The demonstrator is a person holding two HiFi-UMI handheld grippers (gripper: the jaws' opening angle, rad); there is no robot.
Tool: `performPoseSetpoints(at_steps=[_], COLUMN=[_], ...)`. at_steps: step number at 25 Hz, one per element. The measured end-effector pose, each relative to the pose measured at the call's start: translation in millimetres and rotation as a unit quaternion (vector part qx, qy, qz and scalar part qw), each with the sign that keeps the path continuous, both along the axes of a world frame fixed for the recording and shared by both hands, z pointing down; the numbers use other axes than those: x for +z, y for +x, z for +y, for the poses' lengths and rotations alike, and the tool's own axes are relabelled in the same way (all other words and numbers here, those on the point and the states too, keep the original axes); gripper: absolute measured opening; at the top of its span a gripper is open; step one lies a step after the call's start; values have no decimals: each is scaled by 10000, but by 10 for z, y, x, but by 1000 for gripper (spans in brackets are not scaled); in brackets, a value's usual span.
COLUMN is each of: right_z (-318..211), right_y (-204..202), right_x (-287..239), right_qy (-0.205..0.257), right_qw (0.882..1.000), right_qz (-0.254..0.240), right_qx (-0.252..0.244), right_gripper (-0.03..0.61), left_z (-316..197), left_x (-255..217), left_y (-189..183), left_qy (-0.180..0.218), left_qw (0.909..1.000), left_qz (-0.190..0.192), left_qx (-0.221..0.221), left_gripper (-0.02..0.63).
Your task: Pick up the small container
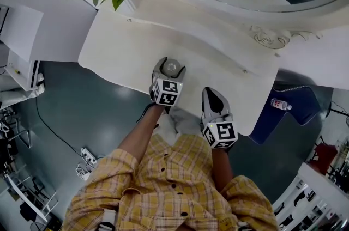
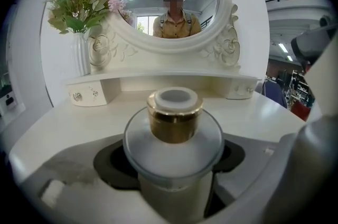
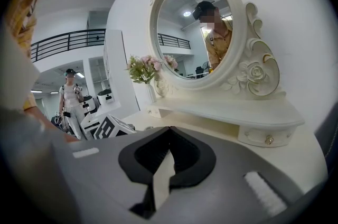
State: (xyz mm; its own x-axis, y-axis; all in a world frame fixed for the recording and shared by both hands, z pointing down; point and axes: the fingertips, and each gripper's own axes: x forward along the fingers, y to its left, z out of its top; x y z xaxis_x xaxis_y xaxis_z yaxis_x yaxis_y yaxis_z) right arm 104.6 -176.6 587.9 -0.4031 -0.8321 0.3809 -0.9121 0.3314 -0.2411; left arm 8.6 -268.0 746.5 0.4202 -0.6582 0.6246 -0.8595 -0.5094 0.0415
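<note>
Left claw: closed around the small container, near the bench's 6 o'clock edge.
Right claw: jaws together, empty, at left claw's 4 o'clock.

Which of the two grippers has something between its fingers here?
The left gripper: its fingers close on the small container with the gold collar. The right gripper has its fingers together with nothing between them.

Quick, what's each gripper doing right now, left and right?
Left gripper: closed on the small container, one jaw on each side of its body.
Right gripper: closed, jaw tips together, holding nothing.
</note>
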Motion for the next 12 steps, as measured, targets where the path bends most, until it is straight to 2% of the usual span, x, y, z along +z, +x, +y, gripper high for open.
performPoseSetpoints(at_steps=[12], right_z=[17], right_y=[21], right_x=[47], right_qy=[-25], right_qw=[10000], right_qz=[15], right_qx=[17], right_gripper=[2], left_z=[-25], left_x=[32], left_y=[-29], left_qy=[88], left_qw=[9999], left_qz=[-118], left_qx=[-54], left_gripper=[342])
